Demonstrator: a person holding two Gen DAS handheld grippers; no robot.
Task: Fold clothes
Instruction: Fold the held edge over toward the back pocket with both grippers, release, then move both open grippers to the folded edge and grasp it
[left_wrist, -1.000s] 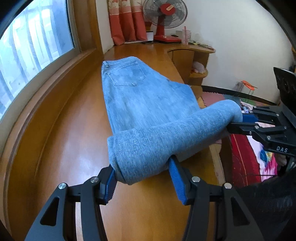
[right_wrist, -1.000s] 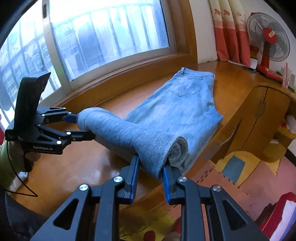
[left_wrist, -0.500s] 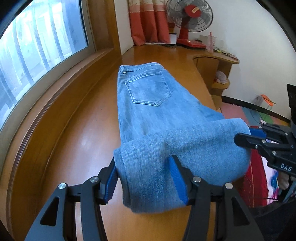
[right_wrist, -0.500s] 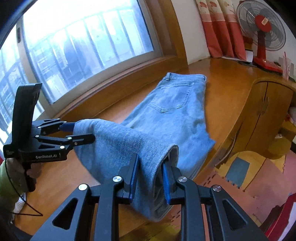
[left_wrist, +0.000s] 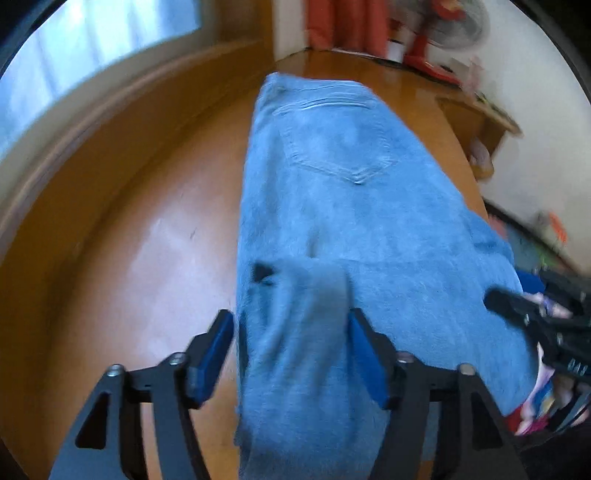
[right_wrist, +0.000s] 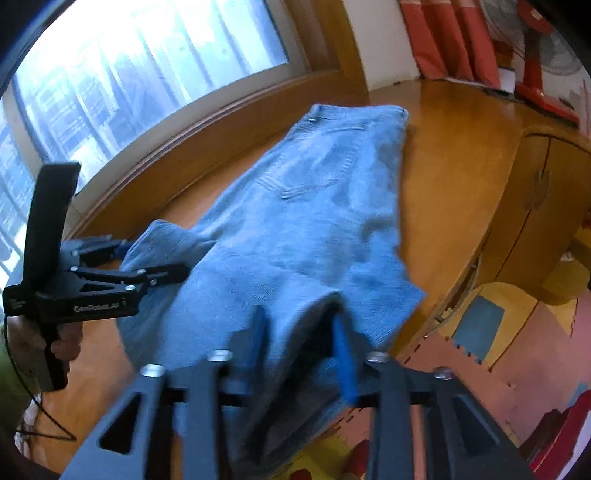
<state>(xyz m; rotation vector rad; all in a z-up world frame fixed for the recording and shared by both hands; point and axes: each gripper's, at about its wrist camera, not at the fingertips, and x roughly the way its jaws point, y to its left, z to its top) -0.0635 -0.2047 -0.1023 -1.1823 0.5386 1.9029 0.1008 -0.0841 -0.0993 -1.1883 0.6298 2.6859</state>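
Light blue jeans (left_wrist: 351, 184) lie back pocket up on a wooden window ledge (left_wrist: 129, 240), their leg end folded over toward the waistband. My left gripper (left_wrist: 291, 350) straddles the fold's left corner. Its jaws are opening, and the left pad (left_wrist: 210, 354) stands clear of the cloth. The right gripper (right_wrist: 301, 343) straddles the right corner of the jeans (right_wrist: 314, 221), its jaws also opening, with a dark gap beside the right pad (right_wrist: 343, 350). Each gripper shows in the other's view: the left gripper (right_wrist: 155, 258) and the right gripper (left_wrist: 513, 286). Both views are motion-blurred.
A curved window (right_wrist: 129, 74) runs along the ledge's far side. A red fan (left_wrist: 432, 44) and orange curtain (left_wrist: 343, 22) stand at the back. The ledge's front edge drops to a wooden cabinet (right_wrist: 535, 192) and coloured floor mats (right_wrist: 498, 350). A hand (right_wrist: 62, 343) holds the left gripper.
Both grippers moved forward toward the waistband and lower, carrying the leg end over the jeans. The rolled fold has flattened onto the cloth, and both pairs of jaws have widened.
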